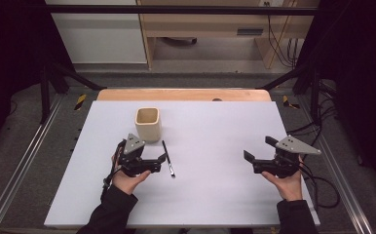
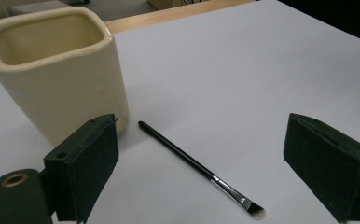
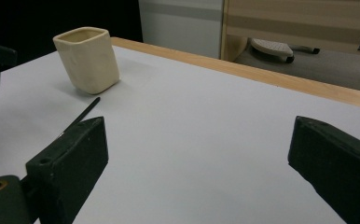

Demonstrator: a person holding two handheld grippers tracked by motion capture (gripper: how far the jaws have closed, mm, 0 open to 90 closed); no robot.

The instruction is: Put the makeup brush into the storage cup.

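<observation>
- Two forearms in dark sleeves come in at the bottom of the high view, one gripper in each hand, so that's the closest stuff.
- One white table top, easily the biggest thing here. Its far side ends in a wooden edge strip, and grey floor with metal rails runs down both long sides.
- One left gripper, sitting on the left half of the board, jaws spread wide with nothing between them. In the left gripper view the two black jaws frame the brush, with bare white board all around it.
- One right gripper, over on the right half near the board's right edge, also spread wide and holding nothing. It's well apart from the left one, with a big stretch of bare board between them.
- One cream cup, squarish with rounded corners, standing upright and looking empty from above. It sits left of centre, toward the far side, just beyond the left gripper.
- One small black-handled brush, lying flat on the board, just right of the cup and just beside the left gripper's jaw tips. Its handle end points toward the cup and its pale bristle tip points toward the person. Can't tell if the jaw tip actually touches it.
</observation>
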